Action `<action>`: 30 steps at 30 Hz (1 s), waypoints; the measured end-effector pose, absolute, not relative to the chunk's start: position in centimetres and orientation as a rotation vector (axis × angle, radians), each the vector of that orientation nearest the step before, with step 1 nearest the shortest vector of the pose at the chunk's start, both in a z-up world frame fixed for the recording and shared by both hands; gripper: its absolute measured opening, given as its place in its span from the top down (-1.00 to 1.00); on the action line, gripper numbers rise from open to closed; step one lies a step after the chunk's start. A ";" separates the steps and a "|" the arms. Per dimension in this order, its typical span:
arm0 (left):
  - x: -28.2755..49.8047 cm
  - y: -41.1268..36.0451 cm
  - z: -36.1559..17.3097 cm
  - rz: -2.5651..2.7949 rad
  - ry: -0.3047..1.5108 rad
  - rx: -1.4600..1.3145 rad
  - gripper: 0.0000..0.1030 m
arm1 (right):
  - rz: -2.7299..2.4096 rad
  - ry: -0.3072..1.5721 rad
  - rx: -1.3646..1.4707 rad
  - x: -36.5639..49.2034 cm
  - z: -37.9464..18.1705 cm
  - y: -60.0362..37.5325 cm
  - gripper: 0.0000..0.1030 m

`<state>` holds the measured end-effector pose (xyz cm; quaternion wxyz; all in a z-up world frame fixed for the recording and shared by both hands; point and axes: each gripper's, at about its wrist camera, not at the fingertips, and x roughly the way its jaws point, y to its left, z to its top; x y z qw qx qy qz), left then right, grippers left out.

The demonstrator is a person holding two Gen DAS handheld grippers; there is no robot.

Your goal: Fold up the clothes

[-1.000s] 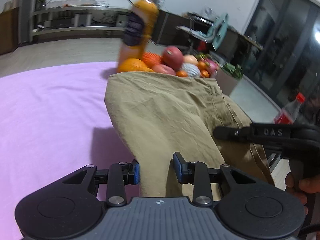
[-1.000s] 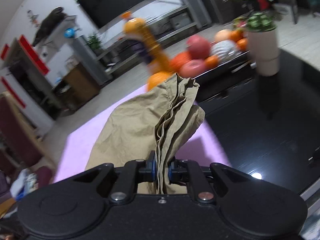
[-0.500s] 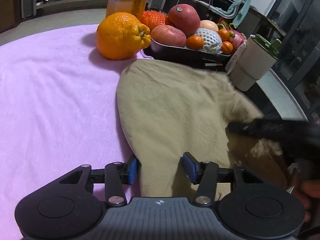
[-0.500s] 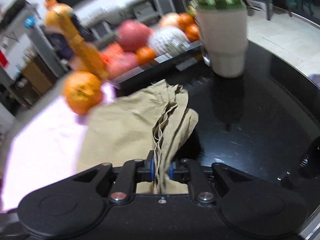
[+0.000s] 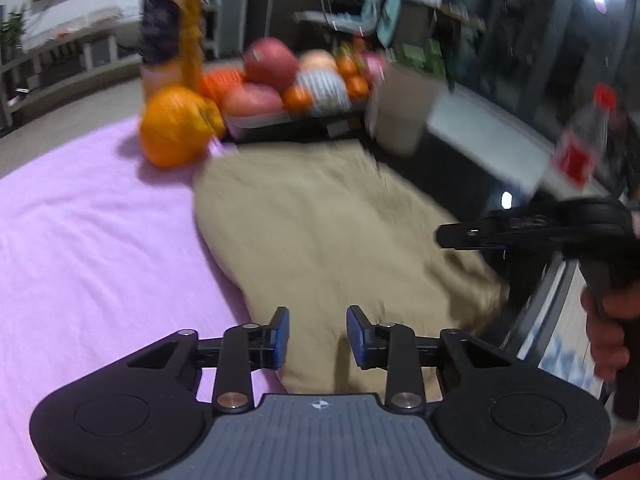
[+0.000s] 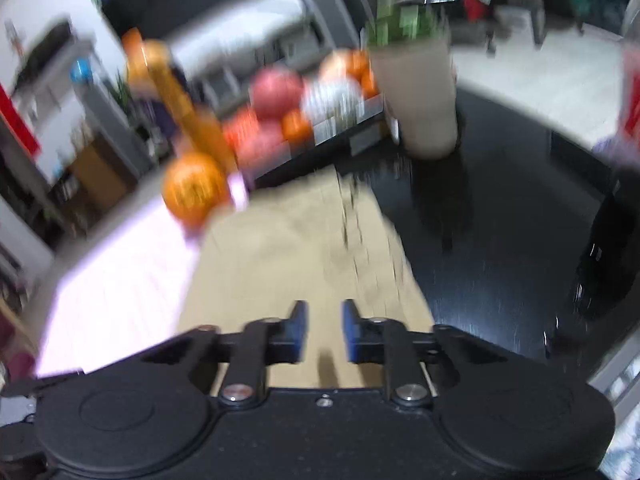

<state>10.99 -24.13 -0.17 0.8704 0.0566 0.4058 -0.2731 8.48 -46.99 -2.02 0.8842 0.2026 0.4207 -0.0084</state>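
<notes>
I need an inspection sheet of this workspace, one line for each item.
Surface: pink cloth beside a black tabletop.
Job's things: tan garment lying flat, partly on both.
Clutter: large orange, juice bottle, fruit tray, beige cup, red-label bottle.
Grippers: left tool open, holding nothing; right tool open, holding nothing.
Cables: nothing seen.
Surroundings: blurred living room, shelves, chairs.

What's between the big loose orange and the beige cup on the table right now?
In the left wrist view, the dark fruit tray sits between the orange and the beige cup; the khaki garment lies just in front of that stretch.
</notes>
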 end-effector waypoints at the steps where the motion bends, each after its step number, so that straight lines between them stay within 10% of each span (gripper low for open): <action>1: 10.8 -24.1 -0.3 -0.570 0.849 0.124 0.38 | -0.034 0.932 0.386 8.9 -3.0 -46.7 0.81; 22: 8.4 -24.5 1.4 -0.383 0.945 0.163 0.25 | -0.060 0.835 0.411 4.7 0.9 -44.5 0.80; 30: 3.6 -21.5 10.1 -0.366 0.827 0.069 -0.19 | -0.011 0.833 0.320 1.6 9.0 -40.4 -0.27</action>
